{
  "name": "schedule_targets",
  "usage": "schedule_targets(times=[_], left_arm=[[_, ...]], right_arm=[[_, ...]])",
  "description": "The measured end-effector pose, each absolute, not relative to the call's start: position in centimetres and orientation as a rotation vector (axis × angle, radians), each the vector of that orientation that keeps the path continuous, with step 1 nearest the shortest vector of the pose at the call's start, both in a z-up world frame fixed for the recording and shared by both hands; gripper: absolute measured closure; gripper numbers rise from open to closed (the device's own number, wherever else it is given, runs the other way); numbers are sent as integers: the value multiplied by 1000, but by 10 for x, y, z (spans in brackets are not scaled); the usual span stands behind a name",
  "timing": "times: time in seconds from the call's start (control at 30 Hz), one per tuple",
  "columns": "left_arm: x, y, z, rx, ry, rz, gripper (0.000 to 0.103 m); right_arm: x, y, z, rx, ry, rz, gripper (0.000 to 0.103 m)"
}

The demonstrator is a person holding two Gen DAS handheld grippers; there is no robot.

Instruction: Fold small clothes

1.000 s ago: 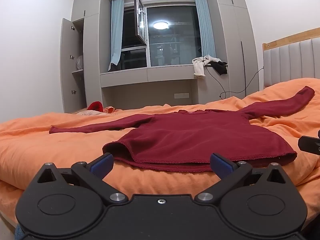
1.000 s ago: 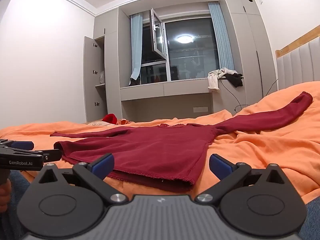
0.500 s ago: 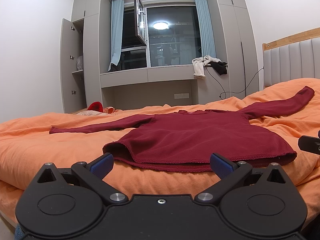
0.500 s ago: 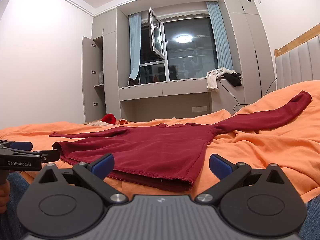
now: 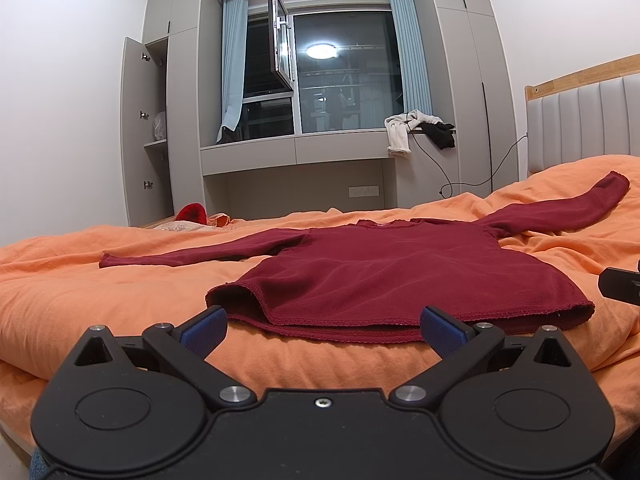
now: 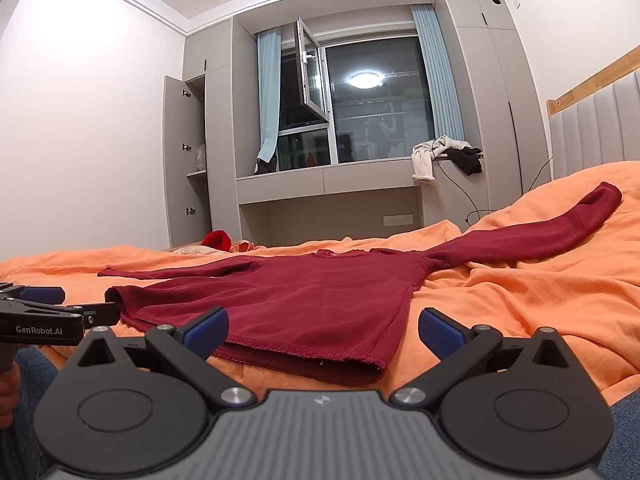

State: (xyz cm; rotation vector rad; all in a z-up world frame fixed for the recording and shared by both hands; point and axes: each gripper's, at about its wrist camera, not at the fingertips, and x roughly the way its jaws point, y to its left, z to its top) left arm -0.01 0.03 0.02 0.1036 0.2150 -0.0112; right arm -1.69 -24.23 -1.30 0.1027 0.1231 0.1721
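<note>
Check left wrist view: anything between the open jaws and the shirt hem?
Only bare orange duvet between the left gripper and dark red long-sleeved shirt.

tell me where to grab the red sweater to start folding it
Probably grip the red sweater at its hem corners: the hem lies nearest both open grippers, slightly lifted off the orange duvet. Come in low from the near edge, left gripper at the left corner, right gripper at the right.
</note>
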Motion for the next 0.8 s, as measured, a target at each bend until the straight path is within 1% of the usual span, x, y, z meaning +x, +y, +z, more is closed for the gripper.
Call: schedule_targets(times=[0.8], left_arm=[[0,0,0,104,215,-11,1]], right_arm=[[-21,-250,-15,109,115,166,0]])
